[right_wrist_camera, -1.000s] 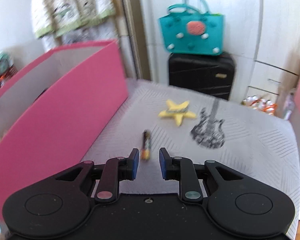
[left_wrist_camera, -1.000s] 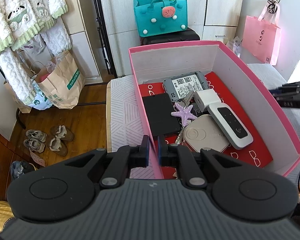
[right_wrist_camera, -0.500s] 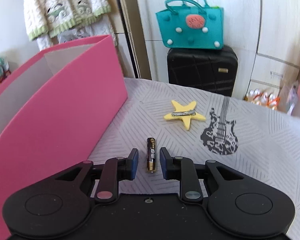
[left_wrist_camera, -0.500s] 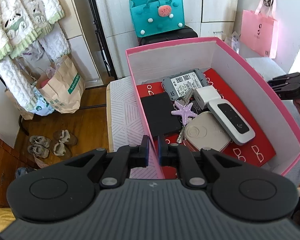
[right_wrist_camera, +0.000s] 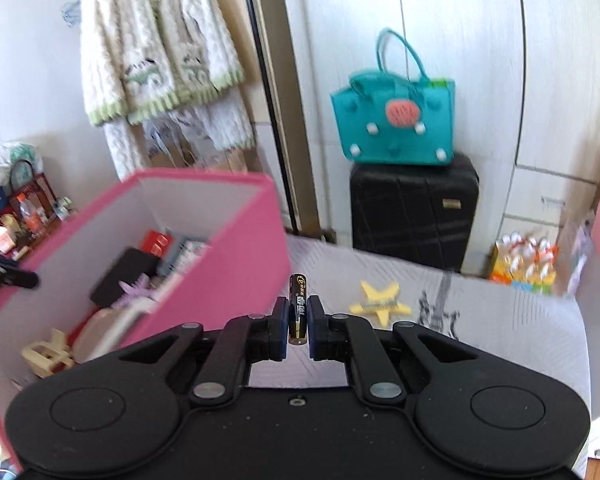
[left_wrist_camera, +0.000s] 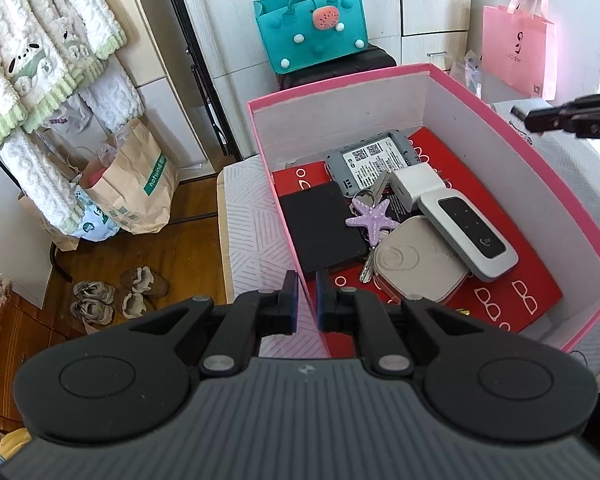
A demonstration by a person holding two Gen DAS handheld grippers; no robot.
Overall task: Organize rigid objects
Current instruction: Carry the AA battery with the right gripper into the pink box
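One battery (right_wrist_camera: 298,307), upright, clamped in the right gripper (right_wrist_camera: 298,322); half a second ago it lay on the bedcover (right_wrist_camera: 500,340) between looser jaws. One pink box (left_wrist_camera: 500,128); left gripper (left_wrist_camera: 306,306) pinches its near wall. One yellow star (right_wrist_camera: 381,303) outside. Box contents blurred in the right view.
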